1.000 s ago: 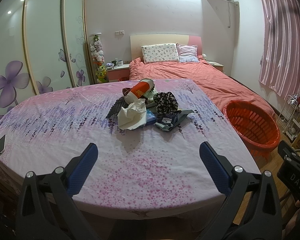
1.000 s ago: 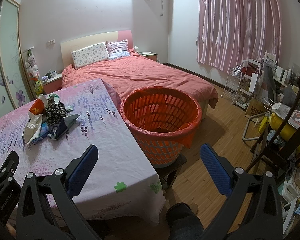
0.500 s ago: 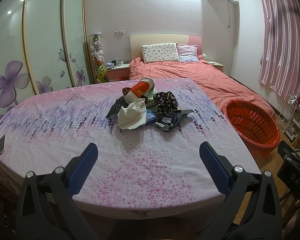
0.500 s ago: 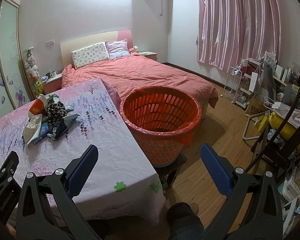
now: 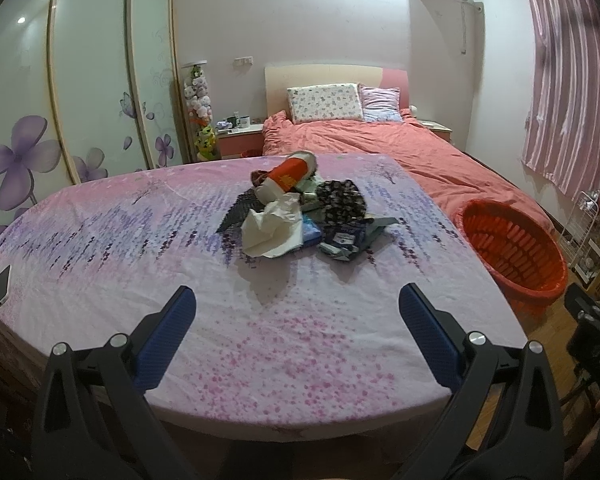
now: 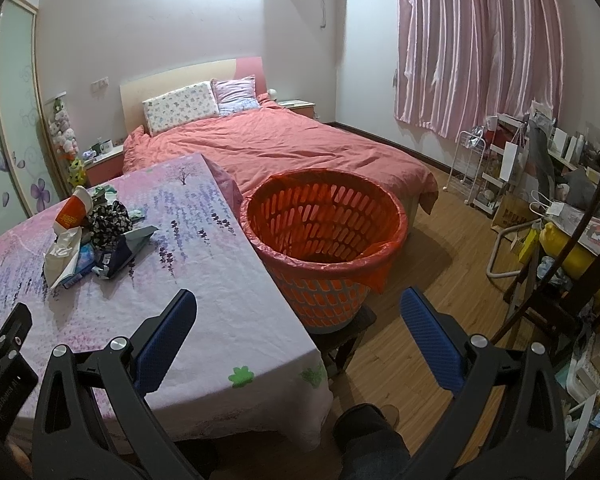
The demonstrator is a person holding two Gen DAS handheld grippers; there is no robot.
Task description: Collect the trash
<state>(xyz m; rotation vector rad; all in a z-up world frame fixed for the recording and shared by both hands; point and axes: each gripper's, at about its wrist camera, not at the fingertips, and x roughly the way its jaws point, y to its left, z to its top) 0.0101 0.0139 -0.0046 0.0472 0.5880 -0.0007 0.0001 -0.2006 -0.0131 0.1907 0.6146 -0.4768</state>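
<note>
Hovering wide open and empty, the left tool (image 5: 296,304) faces the trash pile (image 5: 300,212) at 12 o'clock on the tabletop (image 5: 140,256); the right tool (image 6: 298,308) likewise. Loose wrappers may slip short of the basket (image 6: 324,236).

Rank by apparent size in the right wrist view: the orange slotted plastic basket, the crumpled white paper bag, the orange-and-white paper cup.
1. Orange slotted plastic basket, clearly largest.
2. Crumpled white paper bag.
3. Orange-and-white paper cup, slightly smaller than the bag; it lies farther from the camera, so that gap is unsure.
</note>
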